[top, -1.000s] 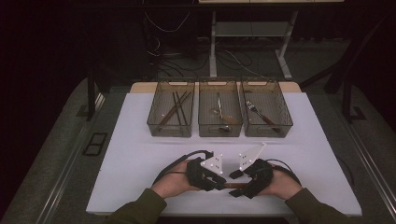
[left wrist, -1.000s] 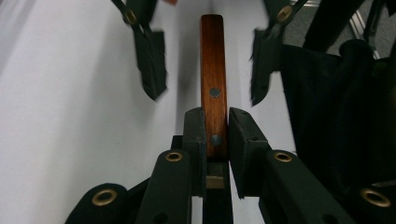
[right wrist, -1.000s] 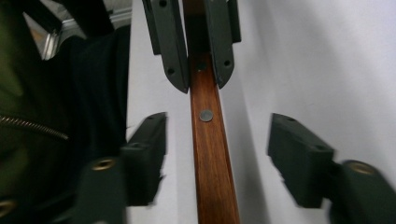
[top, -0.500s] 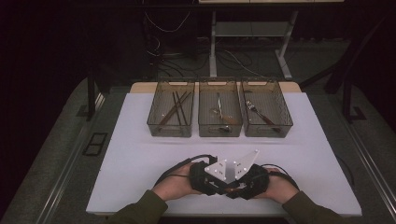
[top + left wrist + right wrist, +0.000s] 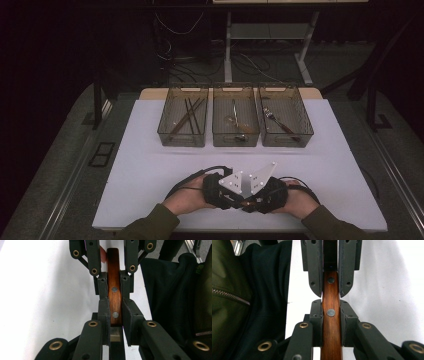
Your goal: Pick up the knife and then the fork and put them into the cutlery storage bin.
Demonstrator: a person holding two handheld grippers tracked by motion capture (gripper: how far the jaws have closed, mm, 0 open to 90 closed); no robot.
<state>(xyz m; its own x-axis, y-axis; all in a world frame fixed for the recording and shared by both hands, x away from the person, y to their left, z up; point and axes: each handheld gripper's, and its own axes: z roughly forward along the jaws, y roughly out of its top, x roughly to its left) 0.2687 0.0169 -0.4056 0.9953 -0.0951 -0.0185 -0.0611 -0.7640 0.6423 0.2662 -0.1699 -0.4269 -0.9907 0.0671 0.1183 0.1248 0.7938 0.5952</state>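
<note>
Left gripper view puts the wooden handle [image 5: 114, 300] at the centre of the frame: reddish-brown, with visible grain, two round metal rivets along its length and a rounded far end. The left gripper [image 5: 115, 315] has both jaws pressed against the handle's sides, pinching it, and just beyond them the jaws of the other gripper clamp the same handle. No brand, label or writing can be read on the wood or the jaws.

In the right gripper view the same handle [image 5: 331, 322] runs up from the bottom edge, two rivets showing, and the right gripper [image 5: 331, 315] pinches it between its jaws — the opposing pair closes on it just above.

From the high view, both grippers meet nose to nose at the lower centre of the frame, the left gripper [image 5: 220, 191] and right gripper [image 5: 266, 192] held low over the near edge of the white table [image 5: 145, 175], the handle caught between them.

Farther up the frame, well apart from the hands, three clear bins stand in a row: the left bin [image 5: 184, 140] with long dark sticks, the middle bin [image 5: 235, 140] with a spoon-like utensil, the right bin [image 5: 285, 141] with a fork — nothing lies between them and the grippers.
</note>
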